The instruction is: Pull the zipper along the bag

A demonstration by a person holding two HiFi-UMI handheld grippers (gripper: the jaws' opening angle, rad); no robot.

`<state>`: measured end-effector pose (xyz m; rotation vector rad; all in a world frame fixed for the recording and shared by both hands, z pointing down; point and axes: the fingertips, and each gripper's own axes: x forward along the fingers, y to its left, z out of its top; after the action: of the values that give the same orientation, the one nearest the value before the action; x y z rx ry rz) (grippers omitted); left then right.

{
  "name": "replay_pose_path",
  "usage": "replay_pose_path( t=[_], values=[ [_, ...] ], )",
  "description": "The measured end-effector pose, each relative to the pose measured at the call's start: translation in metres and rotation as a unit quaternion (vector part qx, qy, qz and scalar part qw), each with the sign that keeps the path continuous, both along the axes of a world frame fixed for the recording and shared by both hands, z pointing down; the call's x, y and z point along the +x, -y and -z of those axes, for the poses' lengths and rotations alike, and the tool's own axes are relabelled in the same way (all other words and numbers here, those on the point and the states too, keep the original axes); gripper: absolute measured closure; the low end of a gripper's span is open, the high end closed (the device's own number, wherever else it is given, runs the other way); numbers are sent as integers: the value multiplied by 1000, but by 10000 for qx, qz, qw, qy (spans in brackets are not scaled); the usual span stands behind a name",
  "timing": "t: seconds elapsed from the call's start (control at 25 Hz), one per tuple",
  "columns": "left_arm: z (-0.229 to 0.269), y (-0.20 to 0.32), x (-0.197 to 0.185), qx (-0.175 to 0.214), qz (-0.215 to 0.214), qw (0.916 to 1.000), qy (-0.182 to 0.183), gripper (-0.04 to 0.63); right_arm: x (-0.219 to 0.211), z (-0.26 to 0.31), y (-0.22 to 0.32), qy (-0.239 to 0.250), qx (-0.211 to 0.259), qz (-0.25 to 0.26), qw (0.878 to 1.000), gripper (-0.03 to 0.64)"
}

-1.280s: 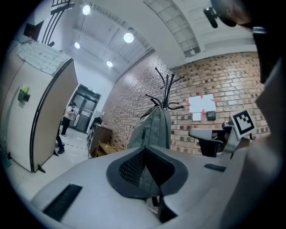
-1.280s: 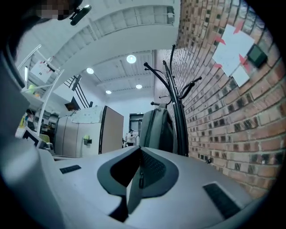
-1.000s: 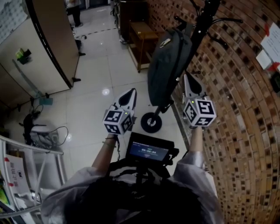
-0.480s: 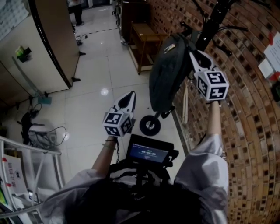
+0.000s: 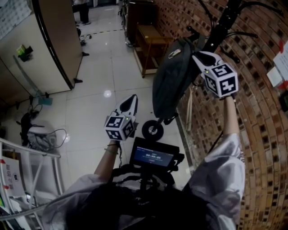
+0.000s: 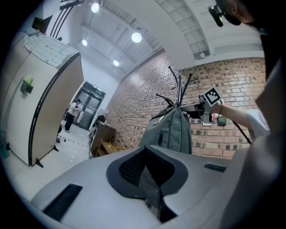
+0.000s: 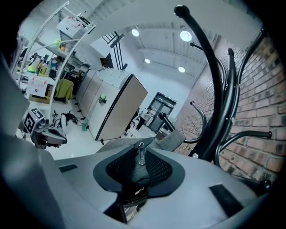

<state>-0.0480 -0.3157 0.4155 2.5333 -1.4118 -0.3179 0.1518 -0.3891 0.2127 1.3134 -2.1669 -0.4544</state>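
1. Tiled floor [image 5: 99, 103] fills the L side. 1 metal shelf [image 5: 31, 155] sits at the lower-L corner, w/ cables [image 5: 38, 132] on the floor just beside it.
2. 1 tan partition [image 5: 49, 36] w/ a dark edge stands upper L. 1 person [image 5: 84, 9] stands far back past it.
3. L gripper [image 5: 132, 99]: jaws pressed together, nothing btw them. It hangs over the floor, L of the bag and well apart from it.
4. 1 screen [image 5: 153, 157] on the chest rig, low, btw the 2 grippers.
5. 1 wooden bench [image 5: 150, 38] sits by the wall behind the bag. 1 black wheel [image 5: 153, 130] shows just under the bag's lower end.
6. Bag [image 5: 173, 78]: 1, grey, hung on a black rack [image 5: 222, 24], tilted w/ its top up and to the R.
7. R gripper [image 5: 196, 55]: at the bag's top, clamped on the zip pull [image 7: 141, 154]. R gripper view shows the metal pull upright btw the pads, w/ grey bag fabric right behind it.
8. Rack pole and curved hooks rise close on the R of that gripper, crowding the space above the bag top.
9. Brick wall [image 5: 261, 117] runs down the far R, w/ papers [image 5: 278, 63] stuck on it.
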Motion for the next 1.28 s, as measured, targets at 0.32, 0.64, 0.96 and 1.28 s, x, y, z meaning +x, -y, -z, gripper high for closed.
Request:
replay_pose_path(
  t=[0.32,0.64,0.96,1.28],
  values=[
    [2,2,9,-6,-21,10000,-74,588,-1,7,-7,-370,180,-47,9991,575],
    [3,3,13,14,-5,9999,-107,588,-6,16,-6,-44,315,-39,9995,575],
    [1,1,12,-34,7,9999,-145,588,-12,37,1,1023,783,-212,9914,607],
    [-4,-2,7,-78,62,9998,-164,588,-13,38,3,1540,852,-124,9843,609]
  ],
)
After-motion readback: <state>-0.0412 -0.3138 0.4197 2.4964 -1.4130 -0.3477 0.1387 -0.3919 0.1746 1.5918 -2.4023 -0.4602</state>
